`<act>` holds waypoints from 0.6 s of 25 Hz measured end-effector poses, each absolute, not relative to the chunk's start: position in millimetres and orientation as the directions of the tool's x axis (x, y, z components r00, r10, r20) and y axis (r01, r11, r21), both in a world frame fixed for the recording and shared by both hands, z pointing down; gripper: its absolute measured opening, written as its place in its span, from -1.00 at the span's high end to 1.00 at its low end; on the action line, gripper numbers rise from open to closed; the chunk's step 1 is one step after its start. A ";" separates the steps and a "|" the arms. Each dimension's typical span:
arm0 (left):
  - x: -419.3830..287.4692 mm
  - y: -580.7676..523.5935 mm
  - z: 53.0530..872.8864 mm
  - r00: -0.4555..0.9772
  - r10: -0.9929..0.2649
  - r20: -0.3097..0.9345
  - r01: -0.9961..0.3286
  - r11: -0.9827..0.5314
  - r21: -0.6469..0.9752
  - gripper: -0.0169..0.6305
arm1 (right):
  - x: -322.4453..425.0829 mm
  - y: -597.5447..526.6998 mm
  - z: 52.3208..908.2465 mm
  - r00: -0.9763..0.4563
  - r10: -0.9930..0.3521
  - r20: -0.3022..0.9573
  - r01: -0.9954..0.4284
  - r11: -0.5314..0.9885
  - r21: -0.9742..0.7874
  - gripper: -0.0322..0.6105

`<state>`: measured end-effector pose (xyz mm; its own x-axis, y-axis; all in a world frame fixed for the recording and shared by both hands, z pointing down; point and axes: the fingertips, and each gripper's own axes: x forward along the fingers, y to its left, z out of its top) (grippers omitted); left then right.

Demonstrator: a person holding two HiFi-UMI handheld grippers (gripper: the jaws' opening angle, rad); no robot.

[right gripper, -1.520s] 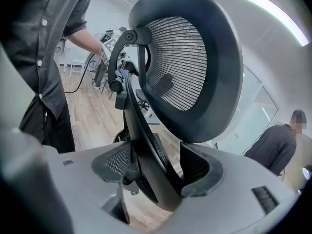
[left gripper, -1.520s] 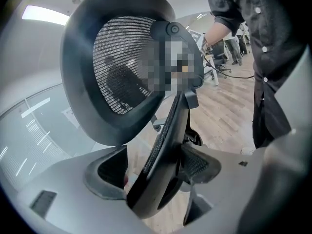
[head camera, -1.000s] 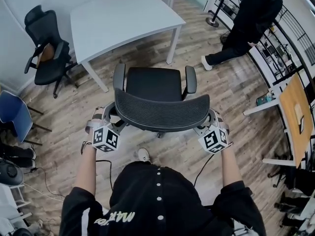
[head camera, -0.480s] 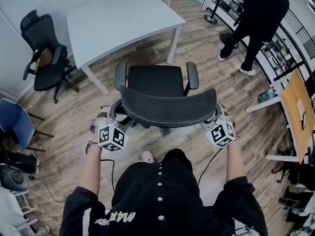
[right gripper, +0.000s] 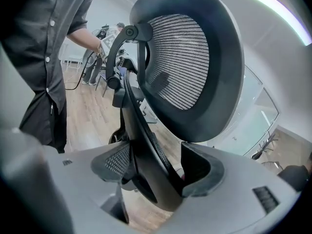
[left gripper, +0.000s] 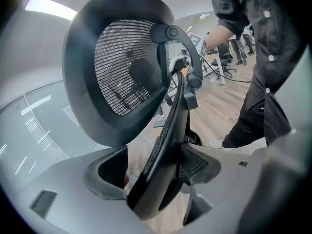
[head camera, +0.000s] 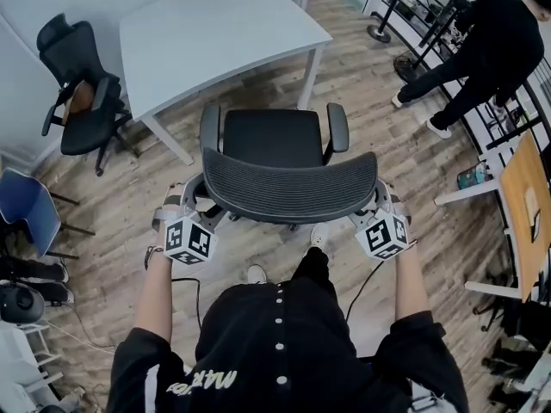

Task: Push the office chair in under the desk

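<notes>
Office chair | left tool grips backrest | right tool grips backrest | arms forward

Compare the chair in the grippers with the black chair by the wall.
The gripped chair faces the desk, with left gripper and right gripper shut on its backrest; the wall chair stands untouched. The gripped chair's seat is bare; the wall chair carries something brown. Both are black with armrests.

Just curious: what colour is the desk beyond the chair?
The desk is pale grey, almost white; the head view shows it best.
</notes>
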<state>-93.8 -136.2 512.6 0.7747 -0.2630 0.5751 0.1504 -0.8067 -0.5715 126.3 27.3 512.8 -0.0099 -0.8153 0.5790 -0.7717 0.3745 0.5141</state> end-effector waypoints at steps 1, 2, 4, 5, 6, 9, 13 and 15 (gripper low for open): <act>-90.7 -138.5 512.2 0.773 -0.268 0.575 0.146 -0.808 -0.571 -0.15 | 130.4 23.6 512.3 -0.015 -0.816 0.578 -0.768 0.379 0.515 -0.13; -87.5 -141.4 512.2 0.771 -0.272 0.576 0.141 -0.809 -0.571 -0.15 | 134.8 19.1 511.9 -0.021 -0.817 0.576 -0.765 0.384 0.517 -0.13; -81.2 -148.0 512.9 0.765 -0.282 0.579 0.130 -0.813 -0.568 -0.15 | 143.5 9.2 512.5 -0.034 -0.817 0.576 -0.759 0.396 0.517 -0.13; -77.8 -151.0 513.4 0.762 -0.287 0.580 0.125 -0.814 -0.567 -0.15 | 148.0 4.6 513.2 -0.041 -0.816 0.577 -0.756 0.402 0.516 -0.13; -74.2 -153.6 513.9 0.760 -0.293 0.580 0.119 -0.815 -0.567 -0.15 | 152.7 0.6 513.9 -0.048 -0.815 0.577 -0.754 0.409 0.514 -0.13; -62.4 -161.4 514.6 0.751 -0.312 0.582 0.098 -0.818 -0.566 -0.15 | 167.5 -11.8 514.5 -0.066 -0.814 0.577 -0.745 0.425 0.515 -0.13; -45.0 -172.7 515.4 0.739 -0.334 0.585 0.074 -0.823 -0.563 -0.15 | 189.4 -29.5 514.5 -0.083 -0.810 0.580 -0.734 0.443 0.514 -0.13; -36.1 -178.3 515.8 0.734 -0.344 0.585 0.062 -0.825 -0.562 -0.15 | 200.4 -38.7 515.2 -0.091 -0.809 0.581 -0.728 0.452 0.515 -0.13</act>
